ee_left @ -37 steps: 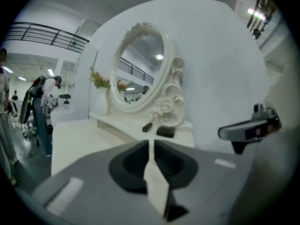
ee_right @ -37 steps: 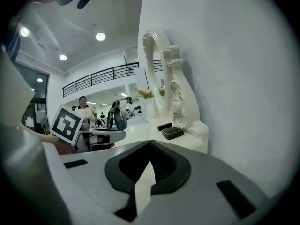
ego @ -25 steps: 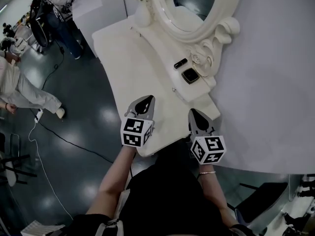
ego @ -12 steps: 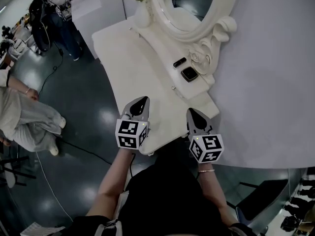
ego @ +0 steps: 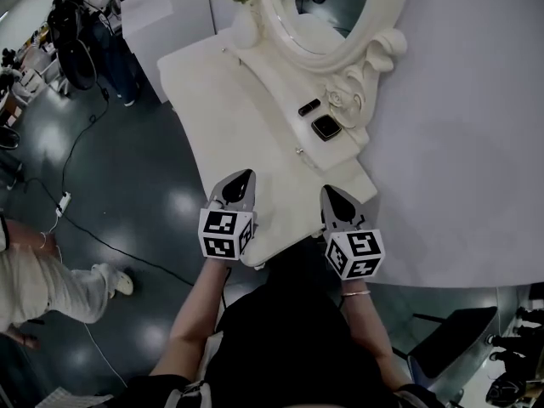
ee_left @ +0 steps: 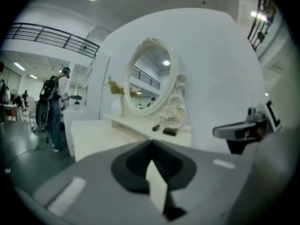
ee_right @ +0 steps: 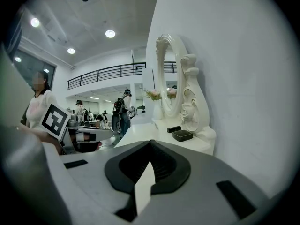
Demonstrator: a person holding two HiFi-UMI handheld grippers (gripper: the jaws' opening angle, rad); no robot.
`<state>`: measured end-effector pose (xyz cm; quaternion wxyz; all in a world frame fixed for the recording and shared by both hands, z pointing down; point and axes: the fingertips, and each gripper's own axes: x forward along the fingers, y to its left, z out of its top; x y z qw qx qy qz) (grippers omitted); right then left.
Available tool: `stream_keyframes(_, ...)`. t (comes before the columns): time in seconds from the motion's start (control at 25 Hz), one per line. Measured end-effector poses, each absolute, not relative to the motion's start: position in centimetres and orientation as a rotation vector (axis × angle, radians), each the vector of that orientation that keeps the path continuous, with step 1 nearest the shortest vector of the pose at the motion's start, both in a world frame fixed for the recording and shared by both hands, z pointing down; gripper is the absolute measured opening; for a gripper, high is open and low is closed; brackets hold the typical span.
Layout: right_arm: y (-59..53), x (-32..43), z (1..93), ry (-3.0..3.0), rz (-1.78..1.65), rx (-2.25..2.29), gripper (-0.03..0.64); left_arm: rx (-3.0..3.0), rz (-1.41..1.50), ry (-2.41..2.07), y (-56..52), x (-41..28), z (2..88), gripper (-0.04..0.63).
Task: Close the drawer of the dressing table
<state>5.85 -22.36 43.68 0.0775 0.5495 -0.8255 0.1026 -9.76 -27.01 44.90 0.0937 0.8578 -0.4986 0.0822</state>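
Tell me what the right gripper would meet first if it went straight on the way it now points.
Probably the white top of the dressing table: the right gripper, jaws together, aims at it, left of the black case. Depth is unclear.

Both arms reach forward from the body, roughly parallel, each hand mostly hidden behind its marker cube. The left tongs [ego: 241, 178] point ahead and slightly downward, the two jaws pressed together into a single tip with nothing between them; in the left gripper view the dark pads meet along one line. The right tongs [ego: 331, 192] sit apart to the side, aimed the same way at about the same tilt, jaws likewise closed and empty. The left marker cube [ego: 225, 233] appears a little higher in the head view than the right marker cube [ego: 354, 254]. The left forearm [ego: 197, 304] is bare; the right wrist [ego: 358, 296] wears a thin bangle
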Motion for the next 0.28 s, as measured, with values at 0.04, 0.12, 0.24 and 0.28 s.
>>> stream_keyframes(0.04,-22.41,5.80,43.65,-2.471,0.306,1.644,0.003,2.544,0.242,-1.482,-27.08,-9.86,44.80,0.006)
stream_keyframes(0.12,-22.50,5.73,43.64,-2.469,0.312,1.644,0.003,2.544,0.241,-1.483,-27.25,-10.04,44.61,0.006)
stream_keyframes(0.24,-22.54,5.68,43.71,-2.471,0.327,1.656,0.003,2.549,0.250,-1.479,-27.38,-10.23,44.57,0.006)
stream_keyframes(0.28,-22.56,5.67,43.74,-2.472,0.331,1.660,0.003,2.551,0.254,-1.477,-27.41,-10.28,44.59,0.006)
